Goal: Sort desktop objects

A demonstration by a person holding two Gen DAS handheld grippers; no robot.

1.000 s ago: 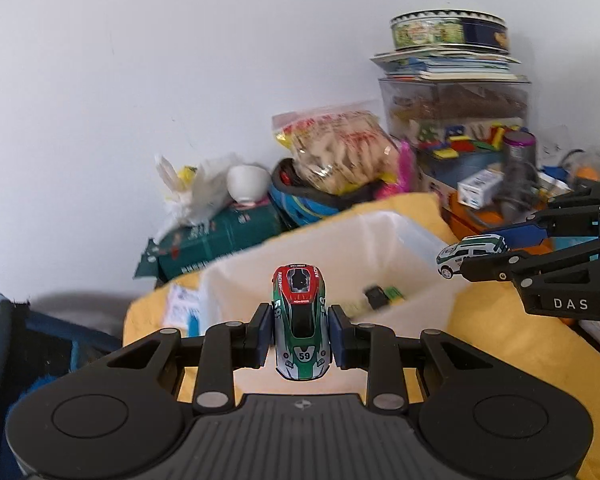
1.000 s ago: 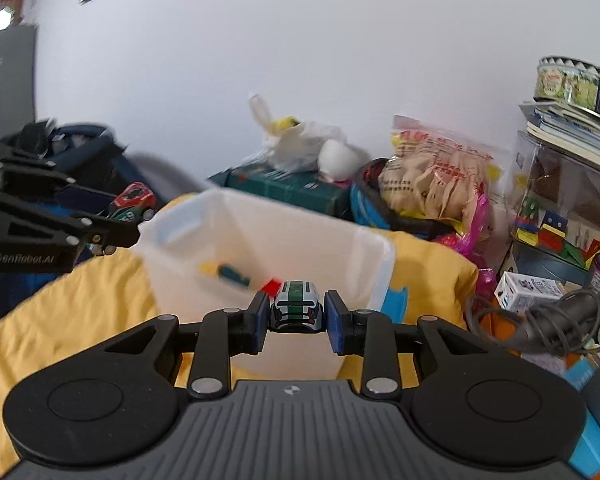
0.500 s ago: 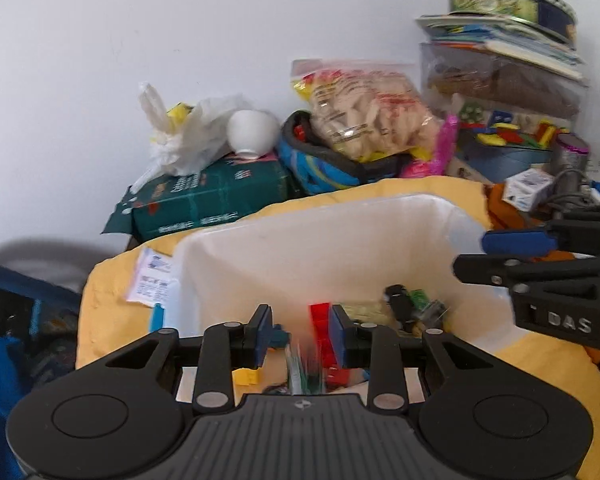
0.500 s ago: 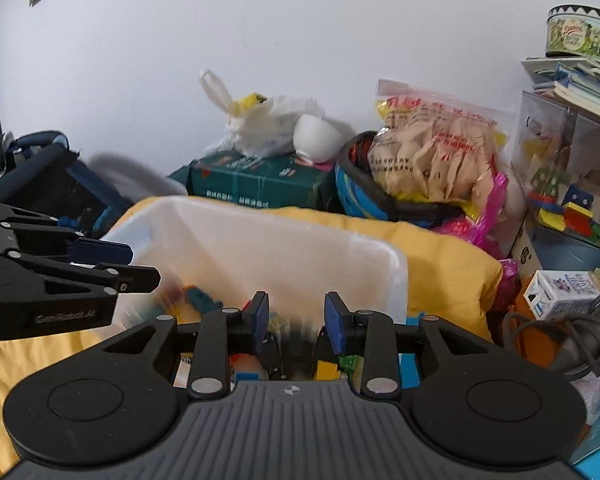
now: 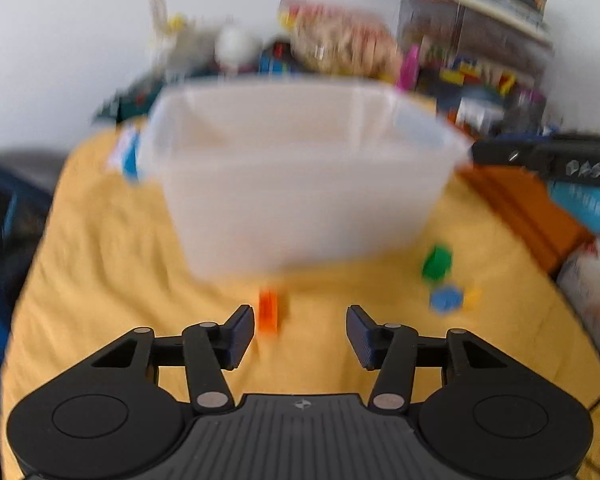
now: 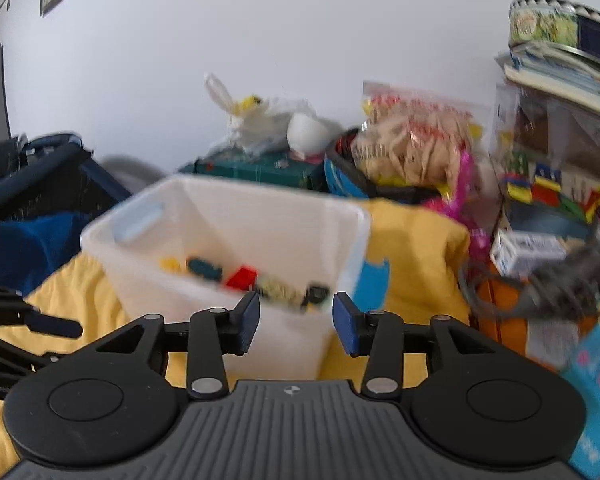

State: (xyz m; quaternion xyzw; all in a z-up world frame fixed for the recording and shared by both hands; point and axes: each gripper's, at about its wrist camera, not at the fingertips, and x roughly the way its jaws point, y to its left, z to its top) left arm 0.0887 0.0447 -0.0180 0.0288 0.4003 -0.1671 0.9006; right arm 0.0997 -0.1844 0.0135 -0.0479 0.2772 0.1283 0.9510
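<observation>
Both grippers, left [image 5: 300, 326] and right [image 6: 296, 322], released, empty. Bin [image 5: 300, 168] held several toys. Orange block [image 5: 268, 314], green block [image 5: 436, 262], blue piece [image 5: 444, 300] lay before bin, unsorted.

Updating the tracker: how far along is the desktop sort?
Done: several toys lie in the white bin. In hand: nothing; the left gripper and right gripper are both open. Left: an orange block, green piece and blue piece sit on the yellow cloth.
</observation>
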